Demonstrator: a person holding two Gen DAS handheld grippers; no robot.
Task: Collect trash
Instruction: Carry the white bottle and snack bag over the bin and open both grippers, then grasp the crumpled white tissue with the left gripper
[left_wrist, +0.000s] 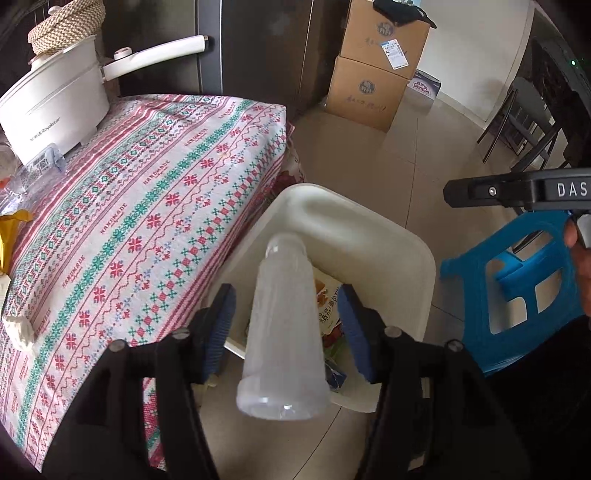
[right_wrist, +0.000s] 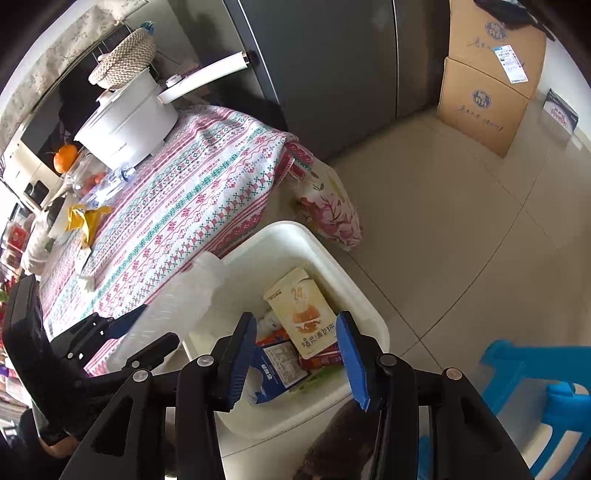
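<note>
From your left wrist view, the clear plastic bottle (left_wrist: 282, 328) hangs over the white bin (left_wrist: 417, 258), between the pads of your left gripper (left_wrist: 283, 330), whose jaws stand wide and no pad presses it; I judge it freed and dropping. A crumpled tissue (left_wrist: 20, 328) and a yellow wrapper (left_wrist: 11, 236) lie on the patterned tablecloth (left_wrist: 147, 206), so collecting is not finished.

From your right wrist view, your right gripper (right_wrist: 295, 358) hangs above the bin (right_wrist: 373, 317) with its jaws parted and nothing between them. Only here do you see the bin's contents: a snack pouch (right_wrist: 303, 314), a blue carton (right_wrist: 275, 369). It also shows the bottle (right_wrist: 177, 299) blurred near the rim, and the wrapper (right_wrist: 83, 218) beside more clutter on the table.
</note>
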